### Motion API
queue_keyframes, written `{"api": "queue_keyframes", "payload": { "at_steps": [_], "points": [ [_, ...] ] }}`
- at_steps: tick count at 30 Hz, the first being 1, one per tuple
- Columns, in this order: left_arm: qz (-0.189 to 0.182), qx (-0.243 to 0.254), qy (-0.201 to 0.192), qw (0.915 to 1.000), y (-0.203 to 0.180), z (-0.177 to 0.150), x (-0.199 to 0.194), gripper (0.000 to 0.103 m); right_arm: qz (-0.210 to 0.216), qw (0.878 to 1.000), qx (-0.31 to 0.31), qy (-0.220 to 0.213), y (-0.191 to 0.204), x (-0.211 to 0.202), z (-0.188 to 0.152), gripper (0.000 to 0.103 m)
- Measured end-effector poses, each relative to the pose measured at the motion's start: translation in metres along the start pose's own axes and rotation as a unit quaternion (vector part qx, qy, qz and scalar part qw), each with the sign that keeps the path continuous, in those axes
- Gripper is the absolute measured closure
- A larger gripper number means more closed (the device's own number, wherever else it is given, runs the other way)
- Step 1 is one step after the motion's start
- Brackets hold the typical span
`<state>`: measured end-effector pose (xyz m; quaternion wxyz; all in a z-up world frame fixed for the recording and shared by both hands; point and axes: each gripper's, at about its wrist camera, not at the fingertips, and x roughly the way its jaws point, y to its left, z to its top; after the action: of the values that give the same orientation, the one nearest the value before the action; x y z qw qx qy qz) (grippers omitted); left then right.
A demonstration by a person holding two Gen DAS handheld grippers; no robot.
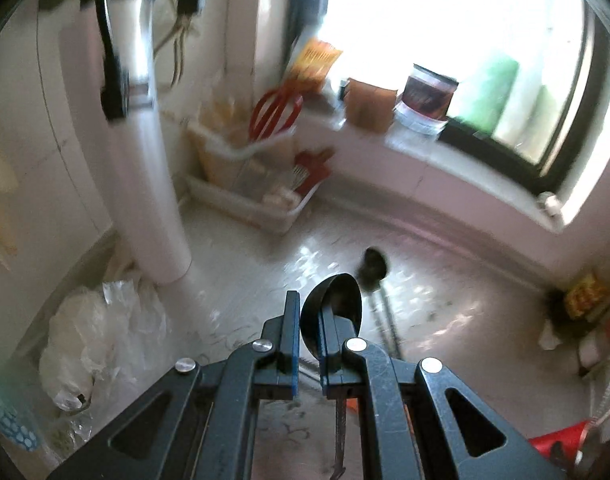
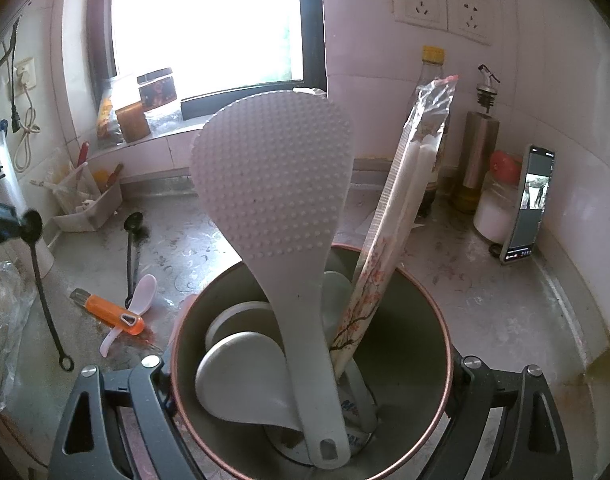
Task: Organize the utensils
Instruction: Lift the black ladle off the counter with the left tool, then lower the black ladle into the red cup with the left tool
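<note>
Black ladle [image 1: 337,312]: being pinched by left gripper [image 1: 309,344]. Round cup [image 2: 405,292], containing dimpled rice paddle [image 2: 273,184], wrapped chopsticks [image 2: 405,184]: being clamped by right gripper [image 2: 311,376].

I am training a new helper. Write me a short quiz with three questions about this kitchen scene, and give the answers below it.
1. True or false: the left claw is empty.
2. Which item stands tallest in the container that the right claw holds? A) rice paddle B) whisk C) knife
3. Fill in: the orange peeler lies on the ____.

Key: 1. False, it grips a black ladle. 2. A. 3. counter.
</note>
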<state>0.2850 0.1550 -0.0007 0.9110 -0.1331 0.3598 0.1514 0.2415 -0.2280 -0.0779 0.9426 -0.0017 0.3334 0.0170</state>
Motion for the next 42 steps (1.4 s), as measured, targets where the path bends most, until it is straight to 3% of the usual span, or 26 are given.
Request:
{"api": "queue_keyframes", "payload": {
  "at_steps": [9,17,24,31,42],
  "points": [
    [-0.054,0.031,-0.067,0.9958,-0.029,0.012,-0.056,0.096,0.001,1.000,0.003,-0.003,-0.002,-0.004,0.001,0.011],
    [-0.113,0.078,-0.131,0.9819,-0.065,0.030,-0.110,0.096,0.004,1.000,0.004,-0.005,-0.003,-0.006,0.000,0.011],
    [-0.184,0.130,-0.167,0.9598,-0.109,0.044,-0.155,0.096,0.007,1.000,0.007,-0.006,-0.004,-0.008,0.001,0.011],
    [-0.250,0.177,-0.194,0.9319,-0.155,0.049,-0.192,0.096,0.008,1.000,0.008,-0.006,-0.004,-0.008,0.001,0.011],
    [-0.324,0.230,-0.198,0.8961,-0.213,0.030,-0.202,0.096,0.009,1.000,0.004,-0.005,-0.003,-0.007,0.001,0.011]
  ]
}}
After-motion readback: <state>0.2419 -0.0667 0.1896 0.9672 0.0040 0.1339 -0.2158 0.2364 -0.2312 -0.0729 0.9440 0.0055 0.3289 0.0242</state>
